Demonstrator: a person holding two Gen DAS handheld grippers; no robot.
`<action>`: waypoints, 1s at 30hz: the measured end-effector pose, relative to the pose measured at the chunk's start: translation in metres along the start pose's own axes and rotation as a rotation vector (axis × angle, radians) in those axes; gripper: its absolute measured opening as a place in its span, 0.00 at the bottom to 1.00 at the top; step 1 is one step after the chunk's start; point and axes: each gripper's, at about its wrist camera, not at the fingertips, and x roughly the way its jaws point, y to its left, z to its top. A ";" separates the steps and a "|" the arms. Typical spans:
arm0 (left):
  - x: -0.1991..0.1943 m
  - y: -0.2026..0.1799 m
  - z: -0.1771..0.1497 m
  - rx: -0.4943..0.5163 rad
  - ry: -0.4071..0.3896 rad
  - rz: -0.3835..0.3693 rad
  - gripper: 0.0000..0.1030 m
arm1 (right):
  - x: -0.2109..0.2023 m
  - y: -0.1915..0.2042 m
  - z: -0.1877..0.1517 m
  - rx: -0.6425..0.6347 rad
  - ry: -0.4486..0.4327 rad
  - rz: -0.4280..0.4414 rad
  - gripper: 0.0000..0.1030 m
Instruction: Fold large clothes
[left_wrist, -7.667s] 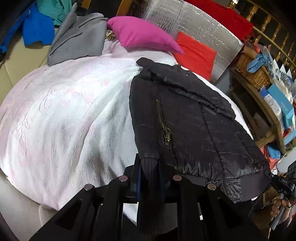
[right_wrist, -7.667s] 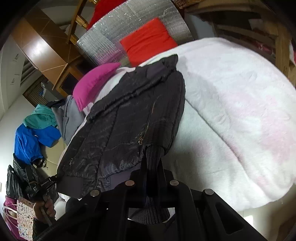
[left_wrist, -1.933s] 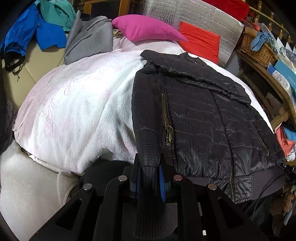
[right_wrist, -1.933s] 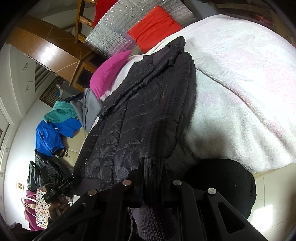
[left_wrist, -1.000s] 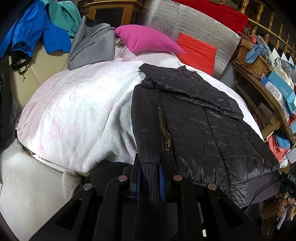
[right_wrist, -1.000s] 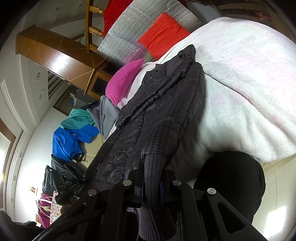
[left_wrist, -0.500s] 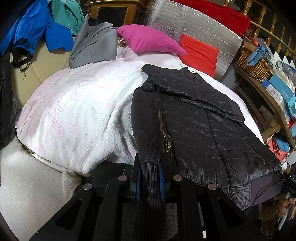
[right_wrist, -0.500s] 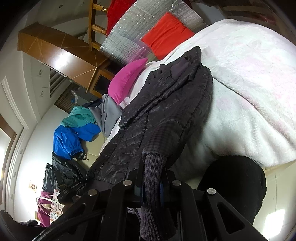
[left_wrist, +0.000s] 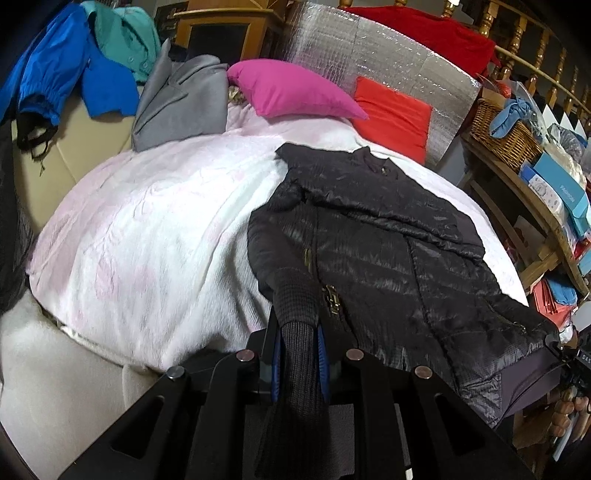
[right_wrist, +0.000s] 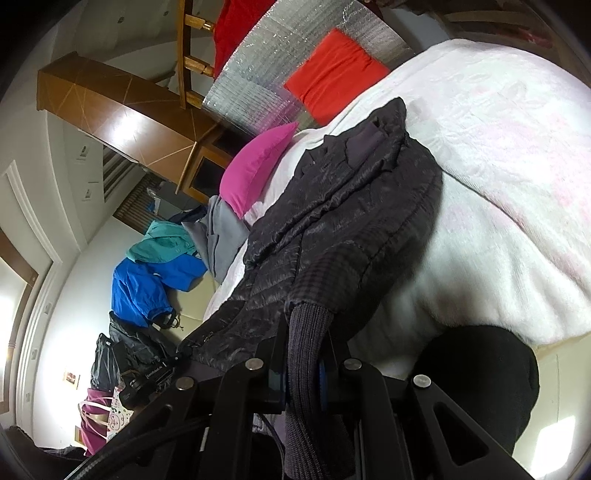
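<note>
A black quilted jacket (left_wrist: 384, 251) lies front-up on the pink-white blanket (left_wrist: 155, 229), collar toward the pillows and hem over the near edge. My left gripper (left_wrist: 298, 332) is shut on the ribbed knit cuff (left_wrist: 297, 354) of one sleeve, which runs back between the blue pads. In the right wrist view the same jacket (right_wrist: 332, 229) stretches away, and my right gripper (right_wrist: 304, 354) is shut on the other ribbed cuff (right_wrist: 306, 339). Far right in the left wrist view, the other gripper and a hand (left_wrist: 569, 398) show at the hem's corner.
A magenta pillow (left_wrist: 291, 90), a red cushion (left_wrist: 393, 114) and a silver foil panel (left_wrist: 369, 55) stand at the bed's head. Grey, blue and teal clothes (left_wrist: 110, 74) are heaped at the back left. A wooden shelf with a basket (left_wrist: 506, 133) and boxes runs along the right.
Both views have shifted slightly, so the jacket sits a little differently in frame. Both cuffs stay clamped and the jacket lies as before.
</note>
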 end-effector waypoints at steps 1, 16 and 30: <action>-0.001 -0.003 0.004 0.006 -0.009 0.000 0.17 | 0.001 0.001 0.003 -0.001 -0.008 0.005 0.12; 0.008 -0.017 0.047 -0.001 -0.066 0.026 0.17 | 0.008 0.009 0.037 -0.002 -0.086 0.064 0.12; 0.023 -0.030 0.085 -0.022 -0.106 0.077 0.17 | 0.020 0.016 0.065 0.041 -0.178 0.068 0.12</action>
